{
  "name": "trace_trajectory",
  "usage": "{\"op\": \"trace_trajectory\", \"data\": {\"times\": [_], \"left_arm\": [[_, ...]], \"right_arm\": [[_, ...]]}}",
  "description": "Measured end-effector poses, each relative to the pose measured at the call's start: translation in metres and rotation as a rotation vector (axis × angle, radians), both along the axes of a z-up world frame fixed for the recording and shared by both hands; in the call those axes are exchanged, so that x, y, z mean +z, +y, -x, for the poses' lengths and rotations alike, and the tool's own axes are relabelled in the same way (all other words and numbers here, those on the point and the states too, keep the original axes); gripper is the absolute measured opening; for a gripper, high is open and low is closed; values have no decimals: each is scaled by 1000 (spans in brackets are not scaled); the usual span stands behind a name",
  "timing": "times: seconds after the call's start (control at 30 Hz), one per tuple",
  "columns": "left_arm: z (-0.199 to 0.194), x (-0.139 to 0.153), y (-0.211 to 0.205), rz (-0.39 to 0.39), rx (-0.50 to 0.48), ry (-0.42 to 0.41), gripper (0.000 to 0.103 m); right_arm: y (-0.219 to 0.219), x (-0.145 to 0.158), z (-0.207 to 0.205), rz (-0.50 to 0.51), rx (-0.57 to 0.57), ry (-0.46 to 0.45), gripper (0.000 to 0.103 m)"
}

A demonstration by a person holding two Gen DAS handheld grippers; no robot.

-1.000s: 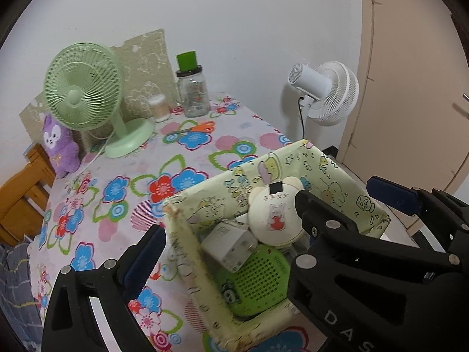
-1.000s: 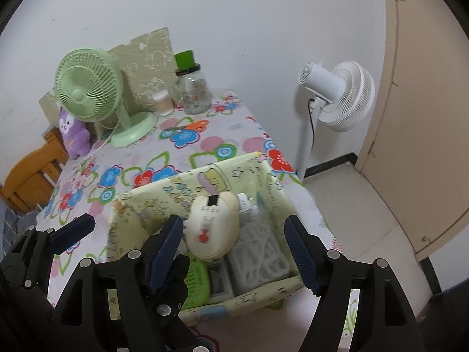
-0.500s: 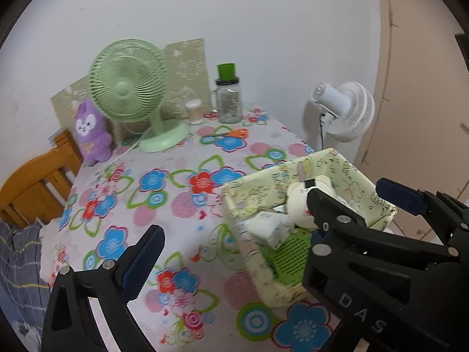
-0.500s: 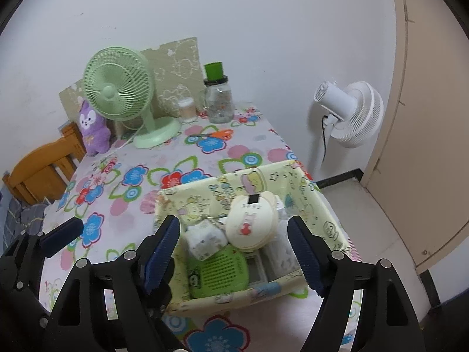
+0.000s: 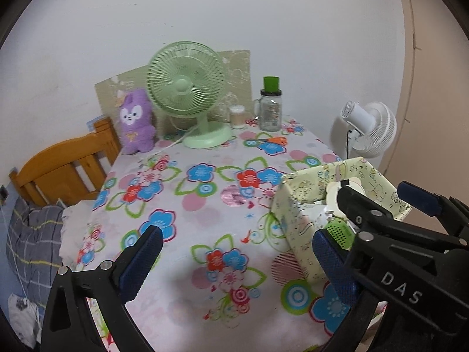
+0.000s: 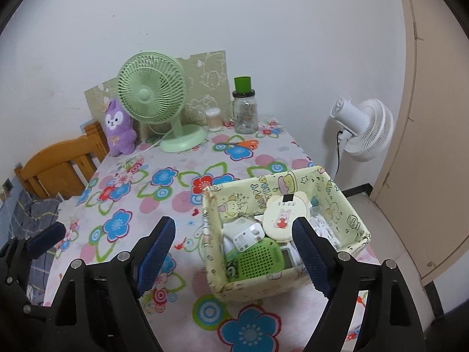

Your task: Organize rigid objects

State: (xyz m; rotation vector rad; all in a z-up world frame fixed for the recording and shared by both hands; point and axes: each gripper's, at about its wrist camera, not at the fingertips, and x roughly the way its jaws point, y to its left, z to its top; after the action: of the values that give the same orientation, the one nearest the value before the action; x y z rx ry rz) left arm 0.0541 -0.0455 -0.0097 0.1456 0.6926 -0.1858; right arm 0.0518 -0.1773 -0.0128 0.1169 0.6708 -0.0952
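Both grippers have pulled back from the basket since a second ago, so more of the flowered tablecloth (image 6: 181, 176) now shows in front of them. On the left stands a wooden chair (image 5: 67, 170) at the table's edge, with a purple plush toy (image 5: 136, 123) on the table corner beside it. Next comes a green desk fan (image 5: 187, 88), then a small white-lidded jar (image 5: 236, 116) and a glass bottle (image 5: 270, 108) with a green cap, all near the wall. The left gripper (image 5: 234, 261) hangs over bare cloth, its blue-padded fingers spread wide and holding nothing. To its right sits the yellow fabric basket (image 6: 348, 205) at the table's right edge. Inside it lie a white plug (image 6: 244, 234), a green speaker-like box (image 6: 258, 259) and a round cream case (image 6: 283, 215) with a rabbit picture, the case leaning over the others. The right gripper (image 6: 231, 252) is spread wide and empty, low in front of the basket. Beyond the table stands a white floor fan (image 6: 366, 126).
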Motion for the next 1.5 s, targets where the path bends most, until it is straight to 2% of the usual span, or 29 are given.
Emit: {"op": "trace_trajectory", "data": {"times": [0.57, 0.73, 1.13, 1.3, 1.5], "left_arm": [[33, 17, 54, 16, 117, -64, 103], [40, 22, 65, 33, 146, -89, 103], [45, 22, 71, 58, 158, -121, 103], [47, 22, 69, 41, 161, -150, 103], [46, 22, 69, 39, 152, -143, 103]], "right_arm": [[21, 19, 31, 42, 24, -75, 88], [23, 22, 36, 52, 24, -95, 92], [28, 24, 47, 70, 44, -147, 94], [29, 23, 49, 73, 26, -149, 94], [28, 21, 50, 71, 13, -151, 94]]}}
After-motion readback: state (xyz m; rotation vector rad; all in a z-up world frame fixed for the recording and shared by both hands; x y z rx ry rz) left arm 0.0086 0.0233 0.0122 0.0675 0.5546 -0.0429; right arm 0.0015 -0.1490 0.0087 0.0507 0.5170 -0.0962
